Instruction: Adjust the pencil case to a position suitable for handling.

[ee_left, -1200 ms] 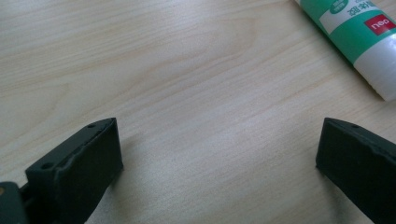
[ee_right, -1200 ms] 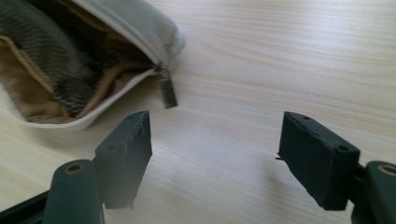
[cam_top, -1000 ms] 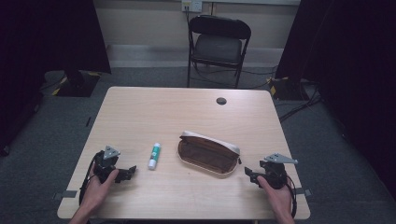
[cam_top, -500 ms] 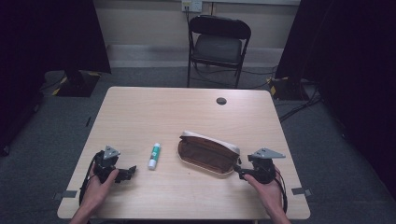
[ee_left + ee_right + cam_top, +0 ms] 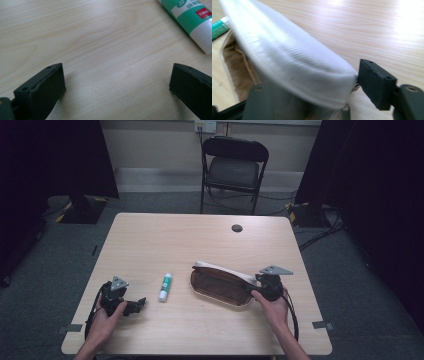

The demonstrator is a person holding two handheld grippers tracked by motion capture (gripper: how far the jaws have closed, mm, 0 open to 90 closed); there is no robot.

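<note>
A pale wooden table (image 5: 165, 240) carries three things: a pouch (image 5: 220, 285), a glue stick (image 5: 164, 287) and a small dark round disc (image 5: 237, 228) near the far edge. The pouch lies right of centre on the near half, its mouth open toward the near side, showing a brown lining under a white outer flap. The glue stick, white with a green label, lies just left of the pouch and apart from it, its length running near to far. The right gripper (image 5: 264, 287), held in the person's right hand (image 5: 272, 306), is at the pouch's right end; in the right gripper view its jaws stand apart on either side of the white fabric end (image 5: 294, 67), one jaw touching or almost touching the fabric, the other low beneath it, and whether they actually pinch the cloth cannot be told. The left gripper (image 5: 134, 305), in the left hand (image 5: 105, 317), rests near the table's near left corner, pointing right toward the glue stick. In the left gripper view its jaws are spread wide with bare tabletop (image 5: 105, 50) between them, holding nothing, and the glue stick (image 5: 192, 20) lies beyond the right jaw, not touching it. A folding chair (image 5: 233, 167) stands past the far edge on grey carpet.
</note>
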